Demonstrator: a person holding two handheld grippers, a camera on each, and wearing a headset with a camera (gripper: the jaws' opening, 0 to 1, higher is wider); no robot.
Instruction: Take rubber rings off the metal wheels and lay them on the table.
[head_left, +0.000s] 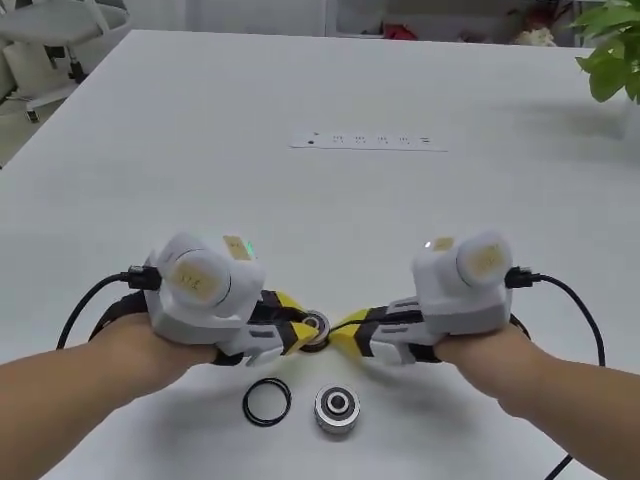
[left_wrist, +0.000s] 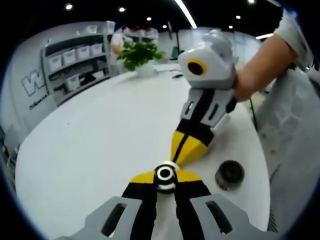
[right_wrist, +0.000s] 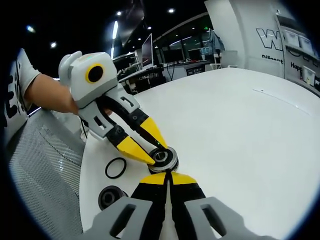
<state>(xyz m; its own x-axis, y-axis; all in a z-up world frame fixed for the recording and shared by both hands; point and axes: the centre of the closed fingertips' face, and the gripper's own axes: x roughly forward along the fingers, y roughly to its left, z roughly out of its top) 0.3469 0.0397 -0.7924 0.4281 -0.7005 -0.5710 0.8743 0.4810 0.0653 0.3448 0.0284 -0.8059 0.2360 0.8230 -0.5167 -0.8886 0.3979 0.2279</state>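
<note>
Peeling the rubber ring (right_wrist: 173, 163) off the wheel (head_left: 314, 327) held between the two tools looks like the step in hand. That wheel hangs just above the counter (head_left: 400, 210), close to its near edge, and the dark band round its rim suggests the ring is still on. The left gripper (head_left: 298, 331) comes in from the left with its jaws clamped on the wheel. The right gripper (head_left: 341, 328) meets it from the right, jaws pressed together and tips touching the wheel's rim; I cannot tell whether they have any rubber pinched between them. To do this well, the left grip should be firm and kept off the stretch of band being worked, so the rubber is free to lift. The right tips need a small bite of the band alone, drawn outward and then rolled over the rim's edge rather than yanked, since a stretched ring may snap back or fly off. Nearer than the held wheel, a loose ring (head_left: 266, 402) lies flat on the counter with a bare wheel (head_left: 337, 410) just to its right. The freed ring would sit well beside the loose one, clear of the bare wheel.
</note>
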